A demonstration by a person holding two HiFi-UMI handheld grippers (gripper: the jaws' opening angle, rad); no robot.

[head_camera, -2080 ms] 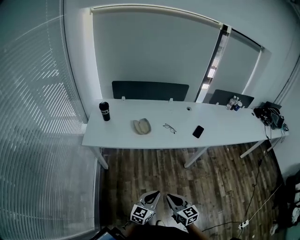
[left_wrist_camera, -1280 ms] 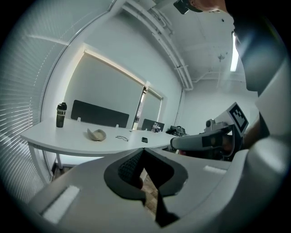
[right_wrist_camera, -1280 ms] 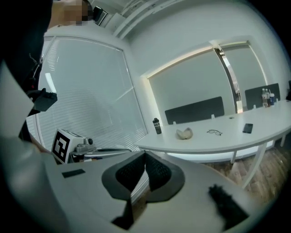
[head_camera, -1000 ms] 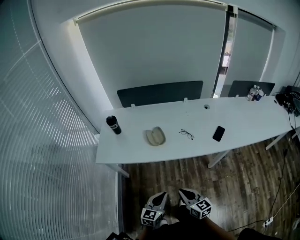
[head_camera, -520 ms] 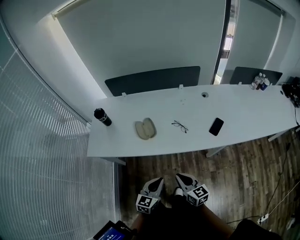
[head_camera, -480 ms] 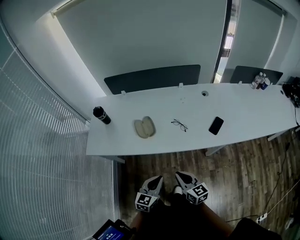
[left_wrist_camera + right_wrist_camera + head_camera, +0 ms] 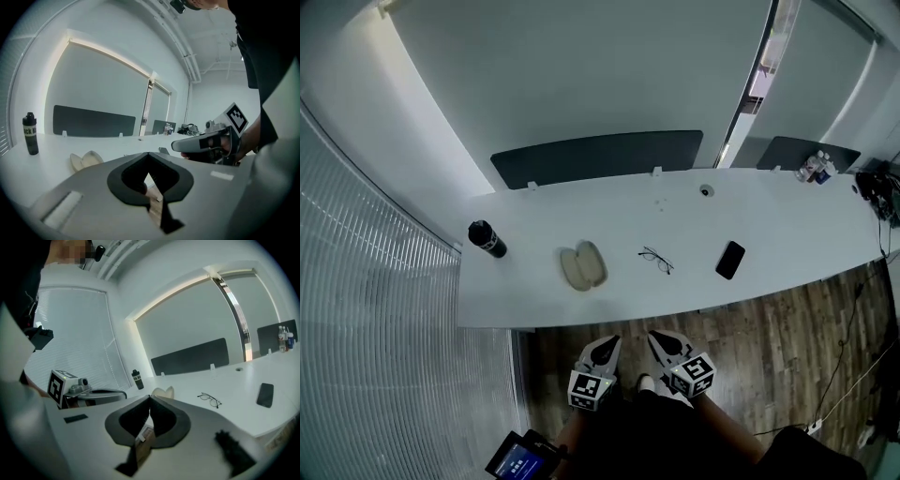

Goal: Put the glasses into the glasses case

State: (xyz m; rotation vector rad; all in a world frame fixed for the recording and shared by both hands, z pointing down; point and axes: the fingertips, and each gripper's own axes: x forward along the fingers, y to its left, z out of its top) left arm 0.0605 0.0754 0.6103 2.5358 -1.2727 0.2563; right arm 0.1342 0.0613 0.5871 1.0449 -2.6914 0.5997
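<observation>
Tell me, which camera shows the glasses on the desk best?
The right gripper view: the glasses lie nearest there, with the rims and an arm showing. The head view shows them only as a tiny shape between the glasses case and the phone. In the left gripper view I cannot make them out.

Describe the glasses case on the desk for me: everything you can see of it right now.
The glasses case is a pale beige clamshell that looks like a smooth hard shell. It lies open, its two oval halves spread side by side with their hollows facing up, and nothing shows inside. It rests on the white desk, towards its left part, between the black bottle and the glasses, apart from both. Only the desk touches it. Hinge and lining are too small to make out.
</observation>
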